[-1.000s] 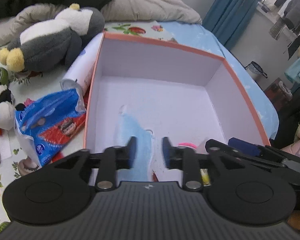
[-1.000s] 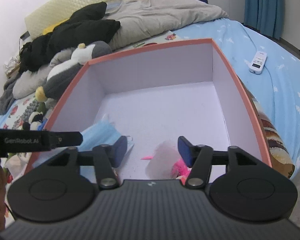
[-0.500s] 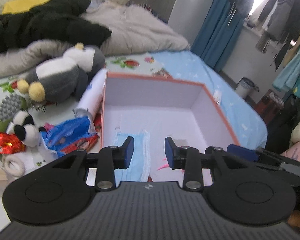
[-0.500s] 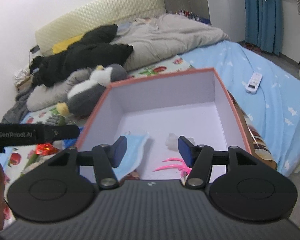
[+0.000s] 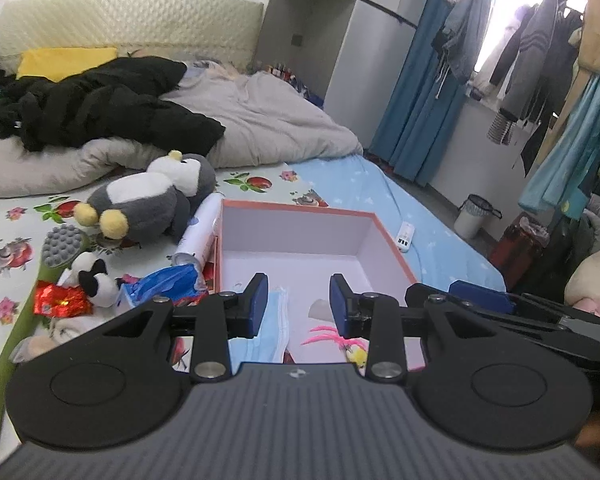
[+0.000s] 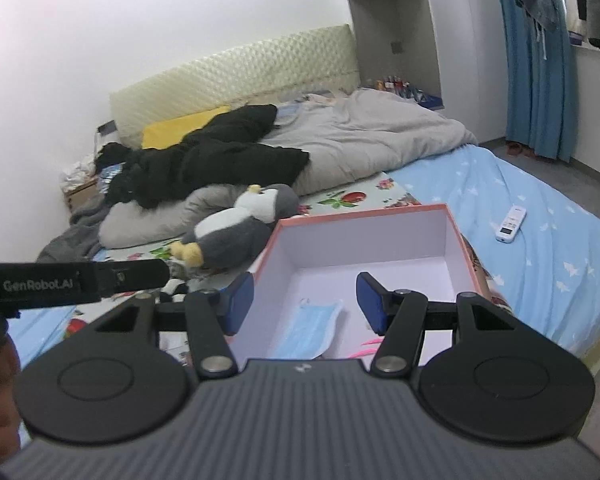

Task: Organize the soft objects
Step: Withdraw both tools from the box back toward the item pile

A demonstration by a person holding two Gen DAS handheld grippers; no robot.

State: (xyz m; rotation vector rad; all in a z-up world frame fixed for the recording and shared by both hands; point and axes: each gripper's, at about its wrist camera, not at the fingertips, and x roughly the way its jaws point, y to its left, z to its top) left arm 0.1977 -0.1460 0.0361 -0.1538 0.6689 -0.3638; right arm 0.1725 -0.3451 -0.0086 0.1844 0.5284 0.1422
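An orange-rimmed box (image 5: 300,210) (image 6: 364,216) with a white inside stands on the bed. In it lie a blue face mask (image 5: 278,324) (image 6: 314,328) and a pink feathery toy (image 5: 332,338) (image 6: 370,344). My left gripper (image 5: 299,305) hangs above the box's near edge, open and empty. My right gripper (image 6: 305,302) is also raised over the box, open with nothing between its fingers. A grey and white penguin plush (image 5: 148,200) (image 6: 236,228) lies left of the box. A small panda plush (image 5: 94,282) sits nearer, beside a blue plastic bag (image 5: 164,284).
A white tube (image 5: 198,238) leans on the box's left wall. A green massage stick (image 5: 40,304), a red wrapper (image 5: 60,300), a black garment (image 5: 92,112) and a grey duvet (image 6: 372,144) lie around. A white remote (image 6: 510,224) rests on the blue sheet.
Both grippers have risen and pulled back from inside the box, so the whole bed and room come into view. Their jaws keep the same gap. The mask and pink toy stay in the box.
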